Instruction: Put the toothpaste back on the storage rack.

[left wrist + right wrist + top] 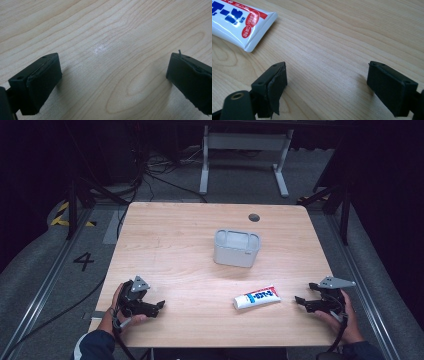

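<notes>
White toothpaste tube with blue and red print (pixel 256 297): lies flat on the pale wooden table (pixel 190 245), just ahead and to the left of the right tool (pixel 303 302), untouched; its cap end is cut off in the right gripper view. Right tool: jaws wide apart, empty. Left tool (pixel 159 306): jaws wide apart over bare wood, well apart from the tube. Grey plastic box (pixel 237 248): farther off, beyond both tools.

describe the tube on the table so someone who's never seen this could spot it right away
On the light wooden table, look at the near edge, right of centre, in front of the grey plastic bin. The tube lies flat there, just left of the right gripper, whose jaws stand open. It is the one white thing there, with blue and red print, and much flatter than the bin.
</notes>
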`<state>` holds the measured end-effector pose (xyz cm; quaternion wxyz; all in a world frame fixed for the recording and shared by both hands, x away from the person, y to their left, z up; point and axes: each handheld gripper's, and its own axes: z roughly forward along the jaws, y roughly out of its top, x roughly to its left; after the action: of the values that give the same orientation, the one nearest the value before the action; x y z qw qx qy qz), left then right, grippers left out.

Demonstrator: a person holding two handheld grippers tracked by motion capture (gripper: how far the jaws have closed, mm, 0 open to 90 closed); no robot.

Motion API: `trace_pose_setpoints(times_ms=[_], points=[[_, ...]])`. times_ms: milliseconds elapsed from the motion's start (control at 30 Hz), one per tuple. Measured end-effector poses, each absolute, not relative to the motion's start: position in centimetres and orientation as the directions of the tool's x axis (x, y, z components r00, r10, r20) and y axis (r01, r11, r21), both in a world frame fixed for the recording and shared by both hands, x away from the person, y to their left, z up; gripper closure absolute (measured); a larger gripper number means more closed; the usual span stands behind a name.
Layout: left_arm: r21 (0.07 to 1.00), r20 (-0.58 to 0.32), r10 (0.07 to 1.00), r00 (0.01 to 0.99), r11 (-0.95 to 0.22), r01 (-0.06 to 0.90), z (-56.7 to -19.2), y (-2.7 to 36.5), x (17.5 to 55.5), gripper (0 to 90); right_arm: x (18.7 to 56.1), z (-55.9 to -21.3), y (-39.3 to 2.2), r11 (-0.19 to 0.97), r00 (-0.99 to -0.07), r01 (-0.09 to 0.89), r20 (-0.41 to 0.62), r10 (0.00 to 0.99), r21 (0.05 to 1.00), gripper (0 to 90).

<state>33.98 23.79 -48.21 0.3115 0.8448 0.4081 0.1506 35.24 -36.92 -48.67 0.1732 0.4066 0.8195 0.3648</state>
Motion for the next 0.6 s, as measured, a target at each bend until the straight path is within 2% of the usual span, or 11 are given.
trace_pose_setpoints(times_ms=[433, 600], points=[[0.627, -0.011, 0.757, 0.654, -0.504, 0.594, -48.0, 23.6, 34.7, 0.7, 35.2, -48.7, -36.9, 0.402, -0.609, 0.54, 0.013, 0.793, 0.739, 17.4], [0.625, -0.009, 0.754, 0.657, -0.508, 0.592, -47.8, 23.1, 35.2, 5.7, 35.2, -48.7, -36.9, 0.401, -0.608, 0.54, 0.013, 0.794, 0.74, 17.6]])
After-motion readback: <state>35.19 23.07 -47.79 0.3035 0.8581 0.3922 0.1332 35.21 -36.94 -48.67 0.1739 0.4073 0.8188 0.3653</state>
